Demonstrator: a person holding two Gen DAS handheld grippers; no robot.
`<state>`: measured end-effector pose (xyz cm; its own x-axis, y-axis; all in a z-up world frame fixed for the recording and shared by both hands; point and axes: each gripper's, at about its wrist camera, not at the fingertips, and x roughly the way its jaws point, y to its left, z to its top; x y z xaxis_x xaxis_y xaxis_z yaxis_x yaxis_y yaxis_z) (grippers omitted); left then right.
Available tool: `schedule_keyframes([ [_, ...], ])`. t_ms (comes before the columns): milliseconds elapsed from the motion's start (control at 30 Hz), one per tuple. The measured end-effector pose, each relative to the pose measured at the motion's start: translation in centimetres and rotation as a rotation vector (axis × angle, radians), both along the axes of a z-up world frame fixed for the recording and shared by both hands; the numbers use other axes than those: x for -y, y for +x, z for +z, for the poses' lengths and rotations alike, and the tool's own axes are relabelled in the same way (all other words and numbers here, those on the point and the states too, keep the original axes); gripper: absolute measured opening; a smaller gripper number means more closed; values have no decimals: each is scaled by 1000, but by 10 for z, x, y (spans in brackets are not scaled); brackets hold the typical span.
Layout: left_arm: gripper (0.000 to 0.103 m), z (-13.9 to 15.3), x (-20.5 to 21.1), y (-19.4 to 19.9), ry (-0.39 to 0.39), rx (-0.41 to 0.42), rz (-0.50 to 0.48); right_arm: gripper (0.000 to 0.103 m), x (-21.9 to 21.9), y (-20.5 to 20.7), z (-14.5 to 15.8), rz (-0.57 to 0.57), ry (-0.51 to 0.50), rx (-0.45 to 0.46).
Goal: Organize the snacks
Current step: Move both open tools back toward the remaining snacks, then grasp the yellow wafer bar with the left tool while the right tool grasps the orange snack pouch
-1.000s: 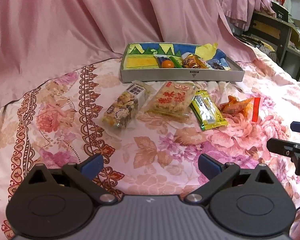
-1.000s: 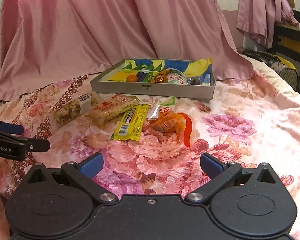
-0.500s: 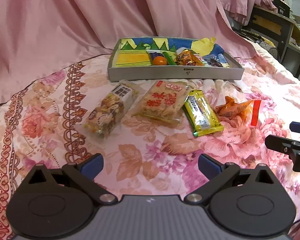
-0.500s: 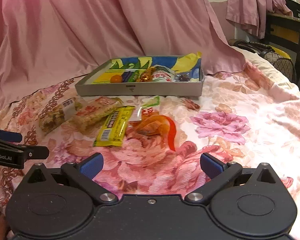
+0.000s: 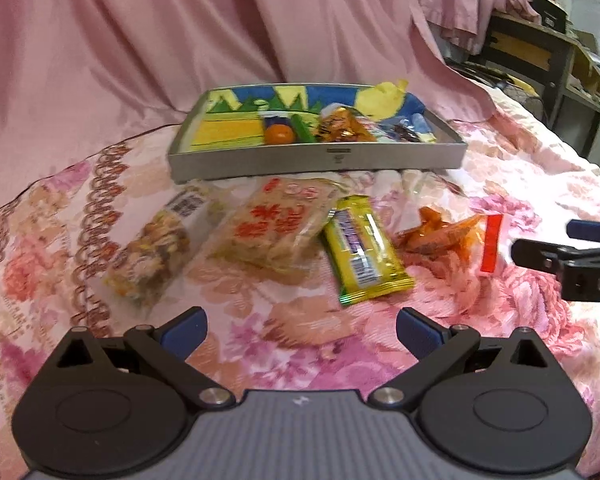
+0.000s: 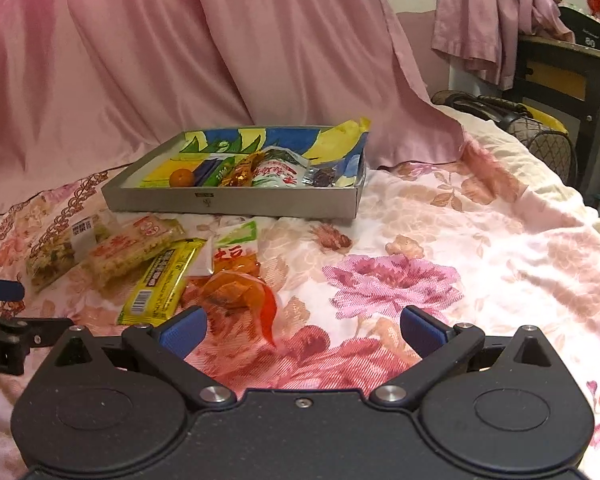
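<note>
Left wrist view: low over flowered bedspread (image 5: 148, 184), facing far toward grey tray (image 5: 316, 158), snack row close ahead. Right wrist view: low, further right, facing far-left at same tray (image 6: 232, 200). Shared: tray, yellow bar (image 5: 362, 254) (image 6: 160, 284), orange packet (image 5: 440, 234) (image 6: 232, 292), pink curtain (image 5: 180, 40) (image 6: 220, 40).

Four snack packets (image 5: 362, 254) side by side before the tray (image 5: 316, 160).

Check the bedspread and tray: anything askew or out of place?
Nothing spilled or damaged. The yellow bar, rice cracker pack, nut pack and orange packet lie loose at mixed angles outside the tray. The tray liner's yellow corner sticks up.
</note>
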<state>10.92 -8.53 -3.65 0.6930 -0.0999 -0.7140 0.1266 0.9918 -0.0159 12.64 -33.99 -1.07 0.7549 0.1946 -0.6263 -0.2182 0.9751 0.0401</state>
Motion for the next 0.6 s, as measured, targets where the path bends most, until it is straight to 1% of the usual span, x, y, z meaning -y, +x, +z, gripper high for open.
schedule_keyframes([
  [100, 103, -4, 8, 8, -12, -8, -35, 102, 1, 11, -7, 41, -16, -10],
  [200, 103, -10, 12, 15, -53, -30, -47, 102, 1, 23, -17, 75, -26, -31],
  [300, 103, -15, 17, 23, -98, -50, -35, 102, 1, 31, -25, 109, -34, -39],
  [433, 103, -23, 19, 32, -140, -83, -16, 102, 0, 42, -34, 151, -82, -19],
  [600, 103, -29, 23, 45, -173, -108, 26, 102, 2, 50, -39, 198, -77, 3],
])
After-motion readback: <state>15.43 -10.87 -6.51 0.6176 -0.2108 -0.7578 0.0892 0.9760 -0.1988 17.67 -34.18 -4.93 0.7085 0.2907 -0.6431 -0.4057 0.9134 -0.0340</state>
